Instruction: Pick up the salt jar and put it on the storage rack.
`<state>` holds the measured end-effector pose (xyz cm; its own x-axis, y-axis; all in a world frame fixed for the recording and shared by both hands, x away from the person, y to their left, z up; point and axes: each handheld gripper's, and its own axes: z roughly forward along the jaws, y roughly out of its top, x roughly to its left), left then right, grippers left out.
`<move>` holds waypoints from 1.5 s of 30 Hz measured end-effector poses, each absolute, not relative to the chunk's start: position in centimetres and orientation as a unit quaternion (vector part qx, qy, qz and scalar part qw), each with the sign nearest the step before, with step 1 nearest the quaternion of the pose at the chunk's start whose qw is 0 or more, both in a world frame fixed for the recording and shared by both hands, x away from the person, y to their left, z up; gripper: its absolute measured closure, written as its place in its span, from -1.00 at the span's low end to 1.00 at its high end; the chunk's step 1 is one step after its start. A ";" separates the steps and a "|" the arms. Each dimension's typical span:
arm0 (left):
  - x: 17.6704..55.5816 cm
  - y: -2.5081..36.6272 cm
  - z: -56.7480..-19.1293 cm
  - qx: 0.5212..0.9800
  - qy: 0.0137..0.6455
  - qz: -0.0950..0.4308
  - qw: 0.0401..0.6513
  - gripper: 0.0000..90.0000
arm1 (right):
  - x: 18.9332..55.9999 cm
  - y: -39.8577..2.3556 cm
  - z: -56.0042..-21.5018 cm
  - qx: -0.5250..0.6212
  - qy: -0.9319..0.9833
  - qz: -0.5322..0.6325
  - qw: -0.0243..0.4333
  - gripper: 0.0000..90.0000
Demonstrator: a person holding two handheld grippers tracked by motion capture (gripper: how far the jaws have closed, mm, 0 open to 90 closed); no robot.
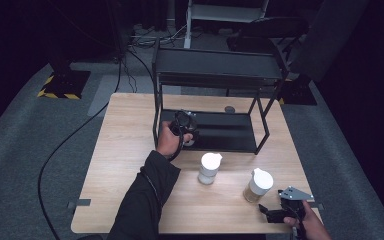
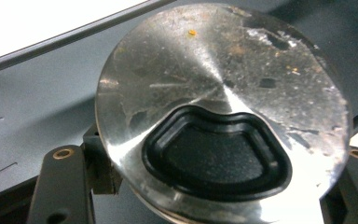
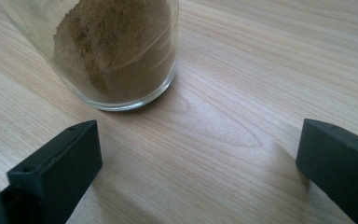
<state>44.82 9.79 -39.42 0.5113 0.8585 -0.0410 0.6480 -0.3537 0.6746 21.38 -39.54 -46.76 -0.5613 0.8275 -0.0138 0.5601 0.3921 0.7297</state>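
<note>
My left gripper (image 1: 185, 126) reaches under the black shelf rack (image 1: 215, 70), over its lower tier (image 1: 230, 131). In the left gripper view, my left gripper (image 2: 213, 158) is shut on a jar whose scratched round metal lid (image 2: 223, 84) has a black rubber flap (image 2: 216, 156). Black fingers (image 2: 63, 182) press on both sides of the lid. My right gripper (image 1: 274, 212) rests open near the table's front right edge. In the right gripper view, my right gripper (image 3: 196, 158) has bare wood between its jaws, and a glass jar of brown powder (image 3: 116, 51) stands just beyond.
A white-capped jar of white contents (image 1: 209, 167) stands mid-table, and the brown-powder jar (image 1: 258, 185) stands to its right. The rack's legs and upper shelf enclose the lower tier. A small round object (image 1: 229, 109) lies behind the rack. The wooden table (image 1: 125, 150) ends at grey carpet.
</note>
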 end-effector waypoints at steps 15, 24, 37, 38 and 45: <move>44.7 9.9 -39.6 0.803 0.475 0.162 0.322 -0.55 | 21.3 -39.6 -46.8 0.427 0.811 0.349 0.192 -1.00; 44.1 10.0 -39.4 0.802 0.478 0.180 0.310 -0.88 | 21.3 -39.5 -46.8 0.428 0.811 0.349 0.192 -1.00; 43.4 10.2 -39.1 0.804 0.467 0.194 0.312 -0.94 | 21.3 -39.5 -46.8 0.428 0.811 0.349 0.192 -1.00; 43.4 10.2 -39.0 0.805 0.464 0.195 0.312 -0.94 | 21.3 -39.5 -46.8 0.428 0.811 0.349 0.192 -1.00; 42.7 10.1 -38.6 0.807 0.455 0.205 0.317 -0.94 | 21.3 -39.5 -46.8 0.428 0.811 0.349 0.192 -1.00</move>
<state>42.65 10.13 -38.59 0.5017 0.8640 0.0422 0.6045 -0.3851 0.6973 21.33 -39.53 -46.78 -0.5597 0.8286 -0.0133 0.5606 0.3904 0.7303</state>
